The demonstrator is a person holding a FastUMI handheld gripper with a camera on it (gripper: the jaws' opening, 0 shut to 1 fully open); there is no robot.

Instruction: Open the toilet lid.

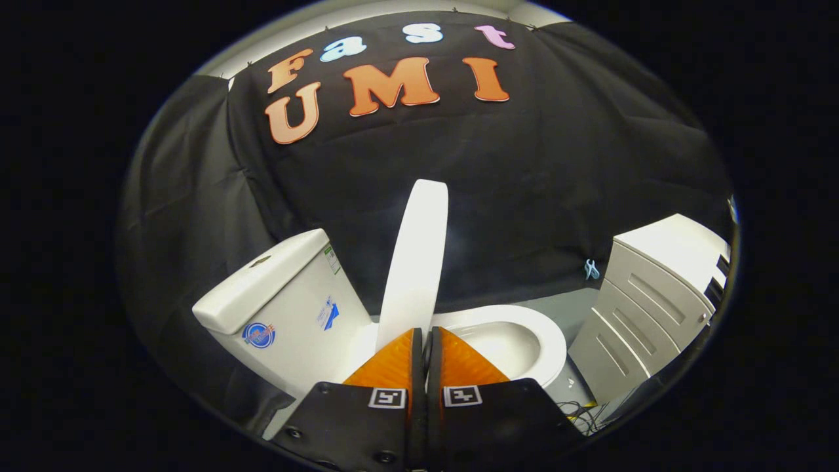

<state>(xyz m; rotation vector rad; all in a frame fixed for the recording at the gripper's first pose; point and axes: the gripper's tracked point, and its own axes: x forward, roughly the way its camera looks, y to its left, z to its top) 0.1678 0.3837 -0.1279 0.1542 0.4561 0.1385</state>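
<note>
Tool: fingers pressed together, gripping nothing. Toilet lid: raised upright just ahead of the fingertips. Cistern left of it, bowl right.

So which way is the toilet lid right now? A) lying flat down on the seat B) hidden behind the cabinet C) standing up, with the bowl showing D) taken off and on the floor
C: the toilet lid stands raised, nearly upright beside the tank, and the open bowl shows past the tool, whose fingers are pressed close together at the lid's lower edge.
</note>
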